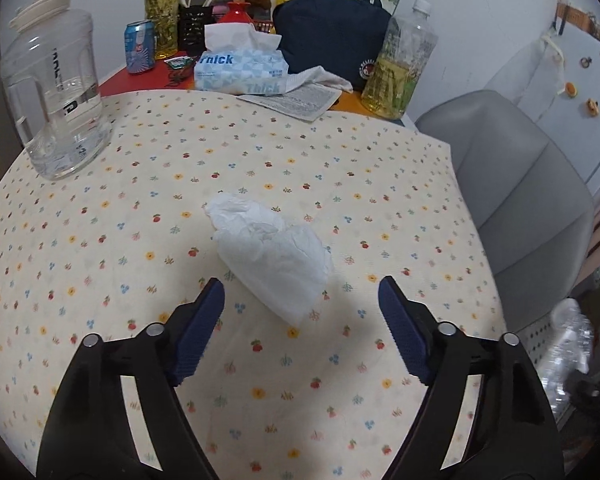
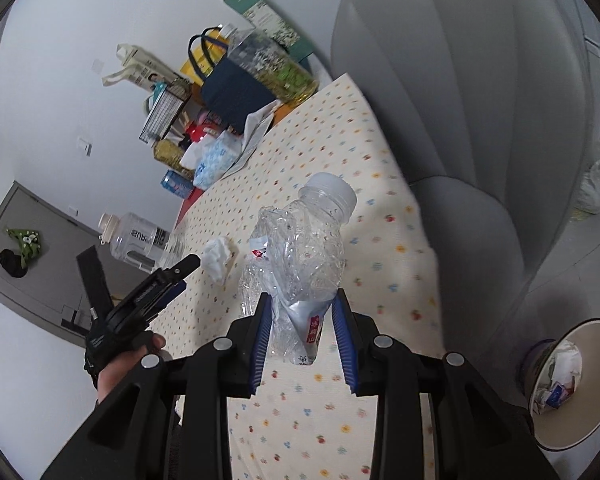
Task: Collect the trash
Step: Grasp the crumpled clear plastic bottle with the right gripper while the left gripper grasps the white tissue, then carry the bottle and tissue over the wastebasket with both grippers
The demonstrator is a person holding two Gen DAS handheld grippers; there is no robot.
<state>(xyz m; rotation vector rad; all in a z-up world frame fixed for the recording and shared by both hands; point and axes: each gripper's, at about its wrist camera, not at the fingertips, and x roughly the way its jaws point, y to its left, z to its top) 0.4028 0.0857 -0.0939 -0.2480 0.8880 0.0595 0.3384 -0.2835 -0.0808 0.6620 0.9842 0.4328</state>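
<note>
A table under a cream cloth dotted with small flowers and fruits (image 1: 140, 208) filled most of both views, its far end crowded against a white wall with a tissue box (image 1: 242, 70), a dark blue bag (image 1: 332, 36), a blue can (image 1: 140, 46), two bottles of yellowish liquid (image 1: 398, 64) and a large clear water jug (image 1: 54, 96). A grey chair (image 1: 512, 184) stood at the table's right edge. The left gripper (image 1: 302, 294) hovered low over the cloth with its blue-padded jaws spread wide, holding nothing; a crumpled white tissue (image 1: 270, 252) lay on the cloth just ahead of it, its near end reaching in between the fingertips, though whether either pad touched it could not be told. In the right wrist view, the right gripper (image 2: 302, 306) had its jaws pinched on the lower part of a crushed clear plastic bottle (image 2: 304, 248), white cap pointing away, lifted above the table. Down to the right, on the floor beside the chair, a bin (image 2: 596, 384) stood with scraps of paper inside.
</note>
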